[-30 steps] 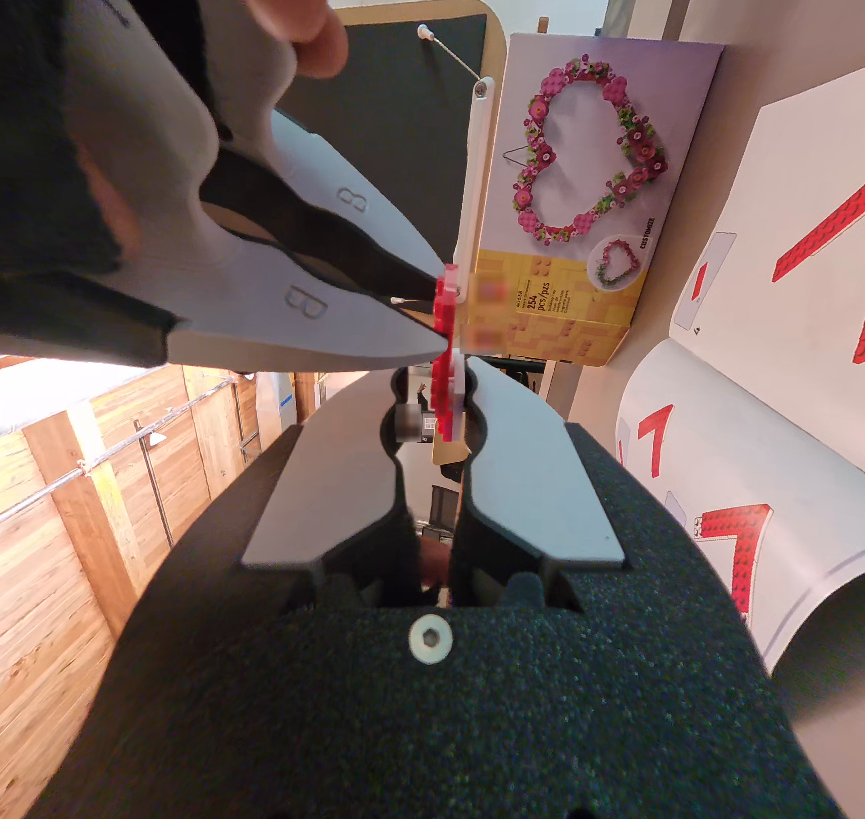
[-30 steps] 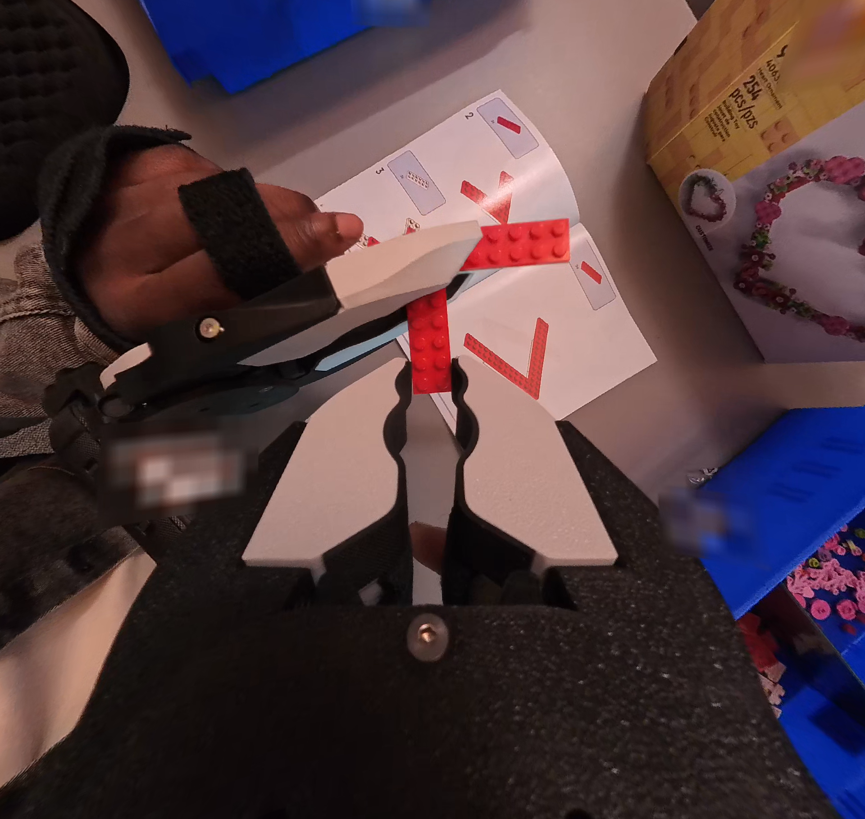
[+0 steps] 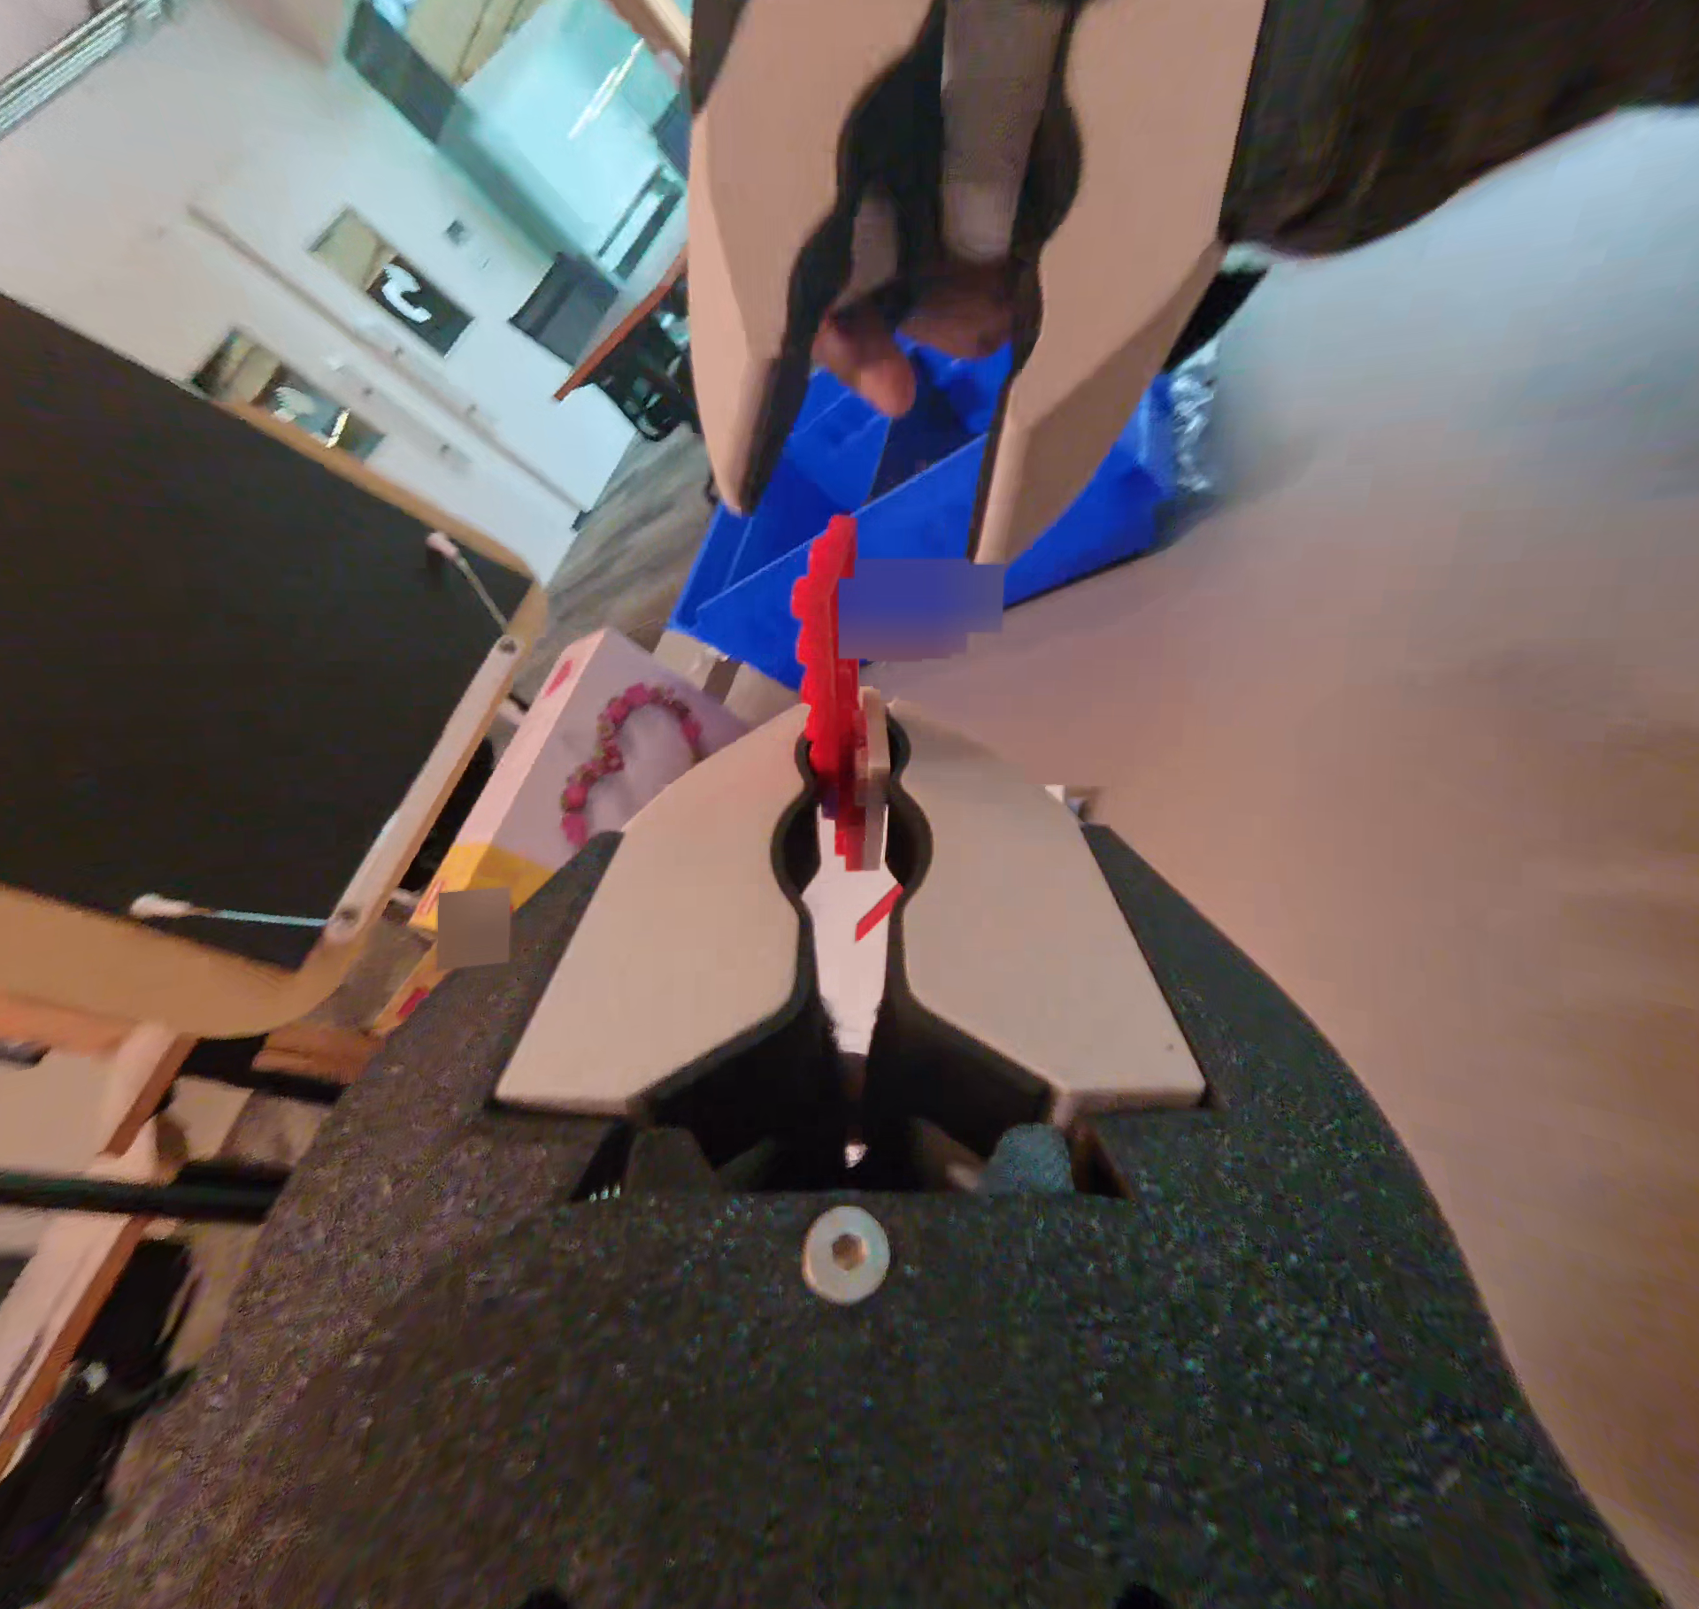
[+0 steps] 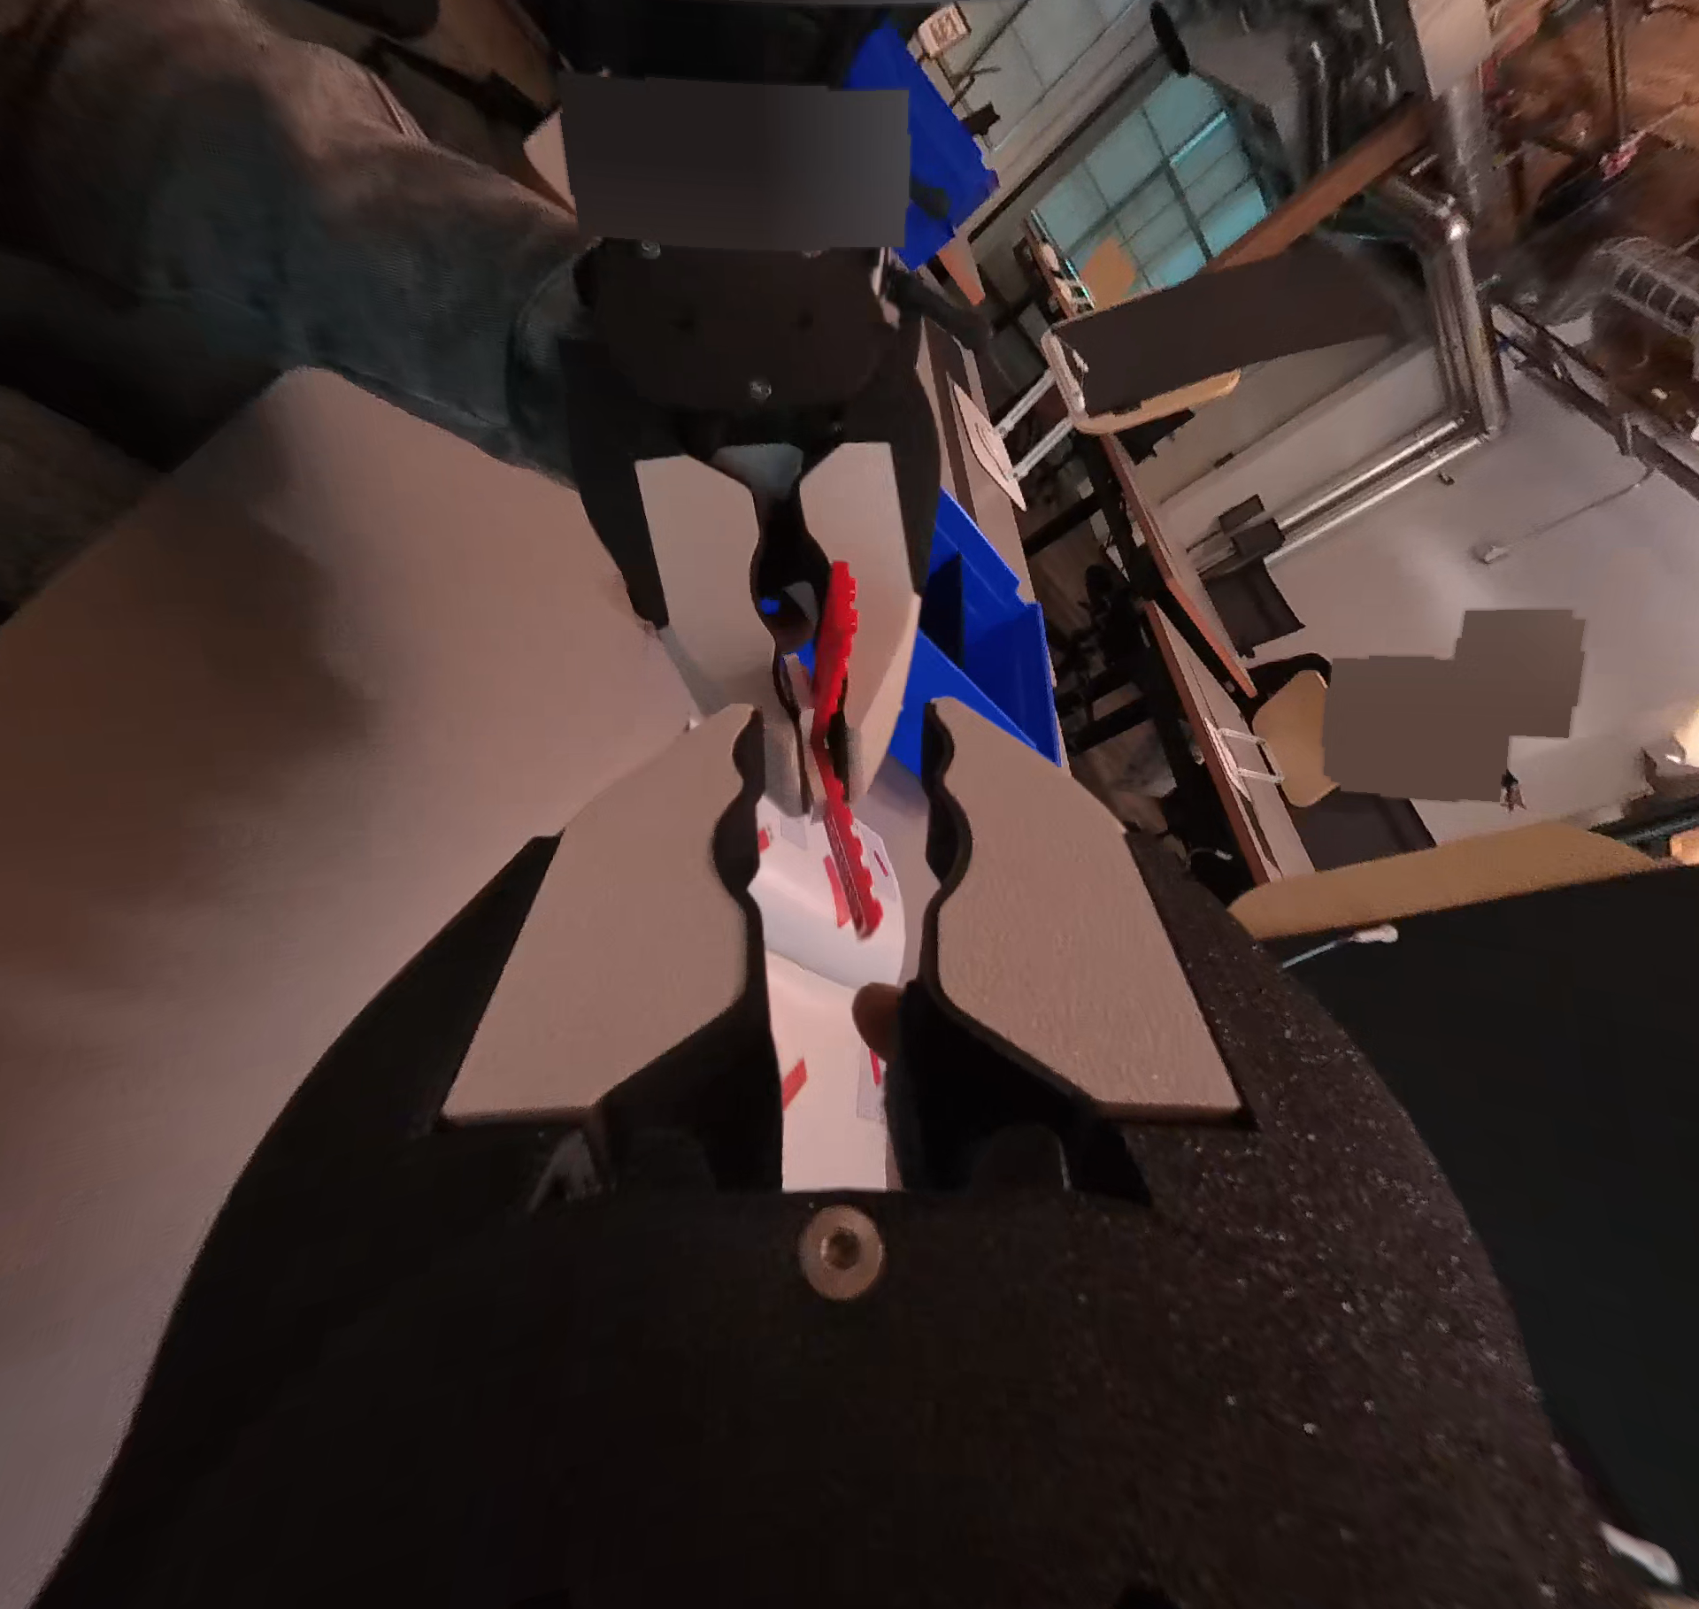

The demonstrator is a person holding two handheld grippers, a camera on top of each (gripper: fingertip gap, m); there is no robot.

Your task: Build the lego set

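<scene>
The left hand-held gripper (image 3: 850,737) is clamped on the red plates (image 3: 827,645), held edge-on above the bench (image 3: 1379,737). The right hand-held gripper (image 4: 841,719) stands apart, facing it, empty. Joining looks done; next calls for fetching another piece. The plates look thin, studded, overlapped into one strip.

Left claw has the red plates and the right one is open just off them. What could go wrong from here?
1. The left claw pinches the red plate assembly only at its lower end; most of it sticks out unsupported, so a nudge could pivot it or pop the joint.
2. The open right claw faces it, fingers apart; closing off-centre could knock it loose.
3. If dropped, it could land on the instruction booklet or in the blue bin.
</scene>
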